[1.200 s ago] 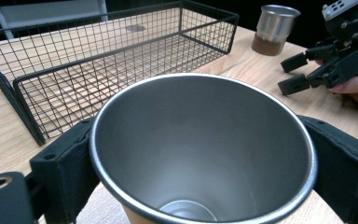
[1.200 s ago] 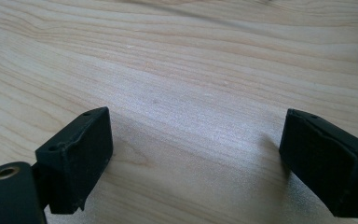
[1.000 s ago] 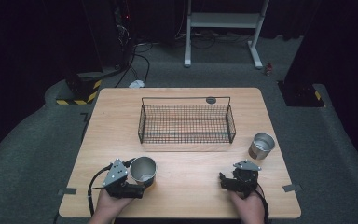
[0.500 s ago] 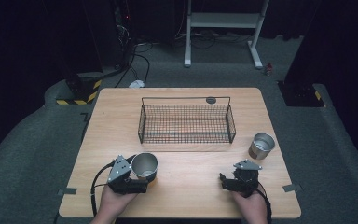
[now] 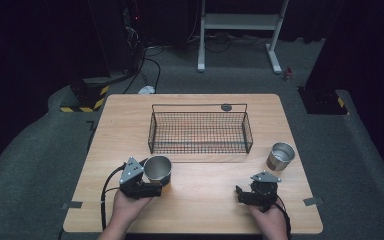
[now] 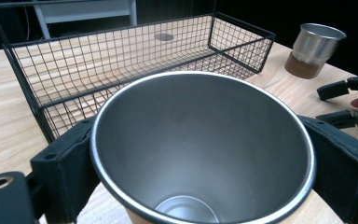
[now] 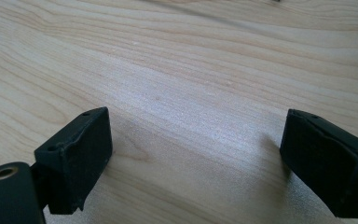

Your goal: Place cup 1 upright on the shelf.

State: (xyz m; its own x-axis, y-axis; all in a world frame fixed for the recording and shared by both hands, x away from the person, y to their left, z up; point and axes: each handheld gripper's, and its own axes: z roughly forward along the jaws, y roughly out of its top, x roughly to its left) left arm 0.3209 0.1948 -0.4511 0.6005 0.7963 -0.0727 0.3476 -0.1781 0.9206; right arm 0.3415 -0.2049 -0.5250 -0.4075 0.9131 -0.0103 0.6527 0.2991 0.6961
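A steel cup [image 5: 158,169] stands near the table's front left, and my left gripper [image 5: 155,179] is shut on it. In the left gripper view the black pads [image 6: 65,172] press both sides of the cup [image 6: 200,154], whose open mouth faces the camera. A second steel cup [image 5: 280,156] with a brown base stands upright at the right, also seen as the far cup [image 6: 313,50]. My right gripper [image 5: 241,195] rests low at the front right, open, with bare wood between its pads [image 7: 77,156].
A black wire basket [image 5: 152,132] sits mid-table, just beyond the held cup, with nothing in it. A small dark disc [image 5: 226,107] lies behind it. The wooden table [image 5: 205,185] has bare room between the two grippers. The right gripper [image 6: 349,102] appears far right.
My left gripper has carried the cup a little forward and to the right, toward the basket. The right gripper has stayed where it was.
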